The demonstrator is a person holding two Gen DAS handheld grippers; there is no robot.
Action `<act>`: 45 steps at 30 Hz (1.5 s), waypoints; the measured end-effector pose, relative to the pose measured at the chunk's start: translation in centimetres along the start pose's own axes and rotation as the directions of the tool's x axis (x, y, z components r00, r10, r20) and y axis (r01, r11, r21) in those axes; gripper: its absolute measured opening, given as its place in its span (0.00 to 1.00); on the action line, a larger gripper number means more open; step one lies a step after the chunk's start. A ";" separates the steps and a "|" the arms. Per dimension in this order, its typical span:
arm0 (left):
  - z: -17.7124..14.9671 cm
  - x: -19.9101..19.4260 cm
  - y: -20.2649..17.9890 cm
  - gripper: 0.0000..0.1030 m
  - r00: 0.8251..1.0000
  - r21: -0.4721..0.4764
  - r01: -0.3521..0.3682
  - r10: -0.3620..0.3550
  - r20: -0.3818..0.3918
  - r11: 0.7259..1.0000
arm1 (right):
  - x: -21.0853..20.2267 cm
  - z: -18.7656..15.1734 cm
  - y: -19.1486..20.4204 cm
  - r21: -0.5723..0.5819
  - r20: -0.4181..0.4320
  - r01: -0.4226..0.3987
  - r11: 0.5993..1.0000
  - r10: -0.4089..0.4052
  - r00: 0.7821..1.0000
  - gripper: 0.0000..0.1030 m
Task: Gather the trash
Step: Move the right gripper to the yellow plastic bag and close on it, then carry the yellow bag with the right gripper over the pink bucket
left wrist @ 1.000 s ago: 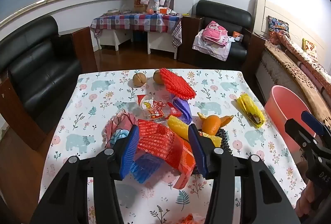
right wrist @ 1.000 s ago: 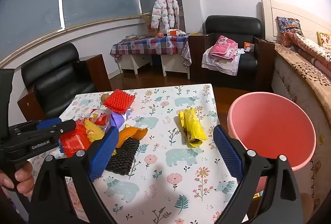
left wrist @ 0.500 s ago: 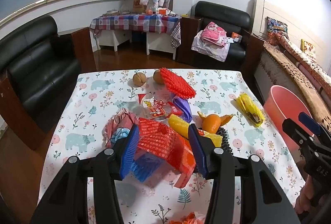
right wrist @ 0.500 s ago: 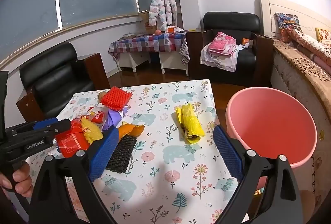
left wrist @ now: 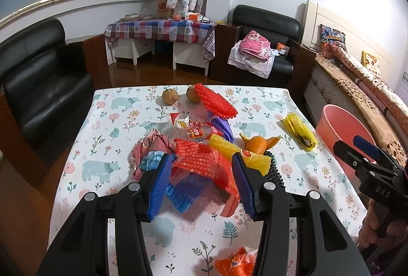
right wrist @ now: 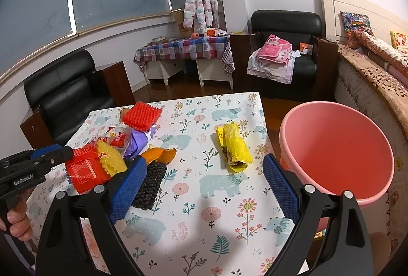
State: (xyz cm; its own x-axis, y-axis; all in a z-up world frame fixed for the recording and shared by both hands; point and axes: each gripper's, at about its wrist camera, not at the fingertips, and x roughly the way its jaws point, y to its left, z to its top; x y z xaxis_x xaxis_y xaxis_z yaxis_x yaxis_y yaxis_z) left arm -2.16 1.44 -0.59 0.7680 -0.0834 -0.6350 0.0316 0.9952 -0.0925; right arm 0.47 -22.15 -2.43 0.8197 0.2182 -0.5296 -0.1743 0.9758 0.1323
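Left wrist view shows the left gripper (left wrist: 201, 181) clamped on a red wrapper (left wrist: 201, 161) with a blue scrap under it, held just above the trash pile (left wrist: 204, 133) on the table (left wrist: 102, 169). The right gripper (right wrist: 204, 189) hangs with its jaws wide apart and nothing between them, near a yellow bag (right wrist: 233, 147), beside the pink bucket (right wrist: 336, 148) at the table's right edge. My worry: the loose blue scrap may slip out on the way across, since it looks only partly pinched.
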 end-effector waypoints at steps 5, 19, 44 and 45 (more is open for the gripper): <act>0.1 0.5 0.1 0.46 1.000 -0.006 0.014 -0.014 -0.017 1.000 | 0.1 0.0 -0.1 -0.004 -0.011 -0.001 1.000 0.001 1.000 0.90; -0.8 0.6 1.8 0.35 0.991 -0.063 0.073 -0.080 -0.105 0.995 | 1.2 -0.2 -0.2 0.000 -0.034 -0.018 1.000 0.018 0.999 0.90; 1.7 -1.1 1.6 0.00 0.991 -0.051 0.129 -0.128 0.028 0.990 | 8.4 1.9 -2.8 -0.003 -0.200 0.051 0.999 -0.050 0.979 0.44; 1.7 -1.1 1.6 0.00 0.992 -0.050 0.128 -0.127 0.029 0.990 | 8.8 1.7 -2.9 0.001 -0.214 0.053 0.999 -0.051 0.975 0.41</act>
State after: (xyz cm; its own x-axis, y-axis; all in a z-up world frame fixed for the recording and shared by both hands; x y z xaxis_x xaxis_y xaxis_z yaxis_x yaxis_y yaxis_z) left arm -1.88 3.25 1.28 0.7759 -0.2074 -0.5958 0.0977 0.9725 -0.2113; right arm 9.13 -23.04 -6.01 0.6914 0.1664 -0.7030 -0.1307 0.9859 0.1048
